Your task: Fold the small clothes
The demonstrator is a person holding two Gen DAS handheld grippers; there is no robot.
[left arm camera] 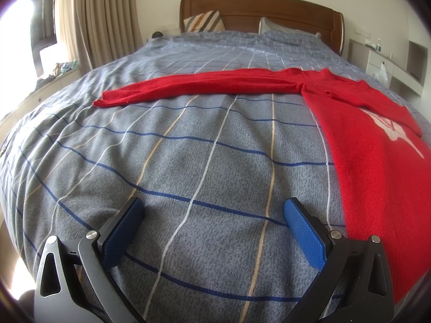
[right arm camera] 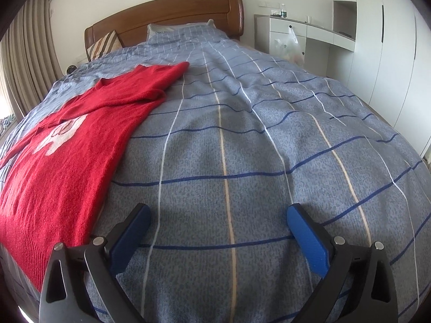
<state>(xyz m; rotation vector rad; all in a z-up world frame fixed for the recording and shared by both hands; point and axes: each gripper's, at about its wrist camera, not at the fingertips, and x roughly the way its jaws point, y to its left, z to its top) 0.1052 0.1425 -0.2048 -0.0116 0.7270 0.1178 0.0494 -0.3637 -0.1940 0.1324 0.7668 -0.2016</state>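
A red knit sweater (left arm camera: 371,145) with a white print lies flat on the bed. In the left wrist view its body is at the right and one sleeve (left arm camera: 194,86) stretches left across the bed. In the right wrist view the sweater (right arm camera: 70,145) lies at the left, its other sleeve (right arm camera: 159,78) reaching toward the headboard. My left gripper (left arm camera: 214,210) is open and empty above the cover, left of the sweater's hem. My right gripper (right arm camera: 218,215) is open and empty, right of the hem.
The bed has a blue-grey checked cover (left arm camera: 188,161), pillows (left arm camera: 204,21) and a wooden headboard (left arm camera: 264,8). Curtains (left arm camera: 105,18) and a window sill with items stand left. A white desk and wardrobe (right arm camera: 377,40) with a plastic bag (right arm camera: 288,45) stand right.
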